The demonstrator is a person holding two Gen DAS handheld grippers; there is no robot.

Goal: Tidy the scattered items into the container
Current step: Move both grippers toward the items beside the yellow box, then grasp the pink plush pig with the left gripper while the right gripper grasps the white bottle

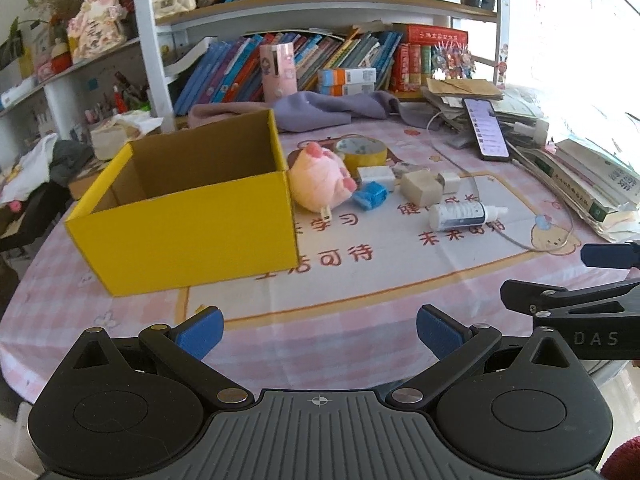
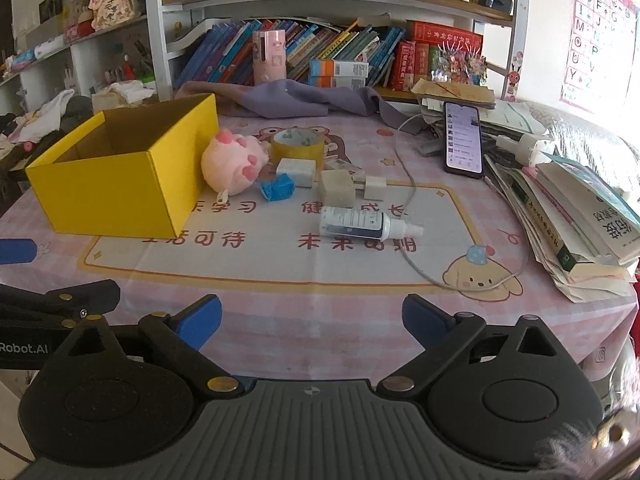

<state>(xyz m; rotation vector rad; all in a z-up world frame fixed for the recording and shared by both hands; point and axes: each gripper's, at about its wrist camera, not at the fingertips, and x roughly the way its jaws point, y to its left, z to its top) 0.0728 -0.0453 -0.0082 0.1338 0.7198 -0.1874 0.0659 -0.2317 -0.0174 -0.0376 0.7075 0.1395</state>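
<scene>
Nothing packed yet: the yellow box (image 2: 120,168) looks empty, with the plush toy (image 2: 234,162), tape roll (image 2: 298,142) and spray bottle (image 2: 360,224) lying right of it. Left gripper (image 1: 320,334) and right gripper (image 2: 312,322) hover spread wide, holding nothing.

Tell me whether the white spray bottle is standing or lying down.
Lying down. The white spray bottle rests on its side on the pink tablecloth, nozzle pointing right in the right wrist view, just in front of the beige cube.
</scene>
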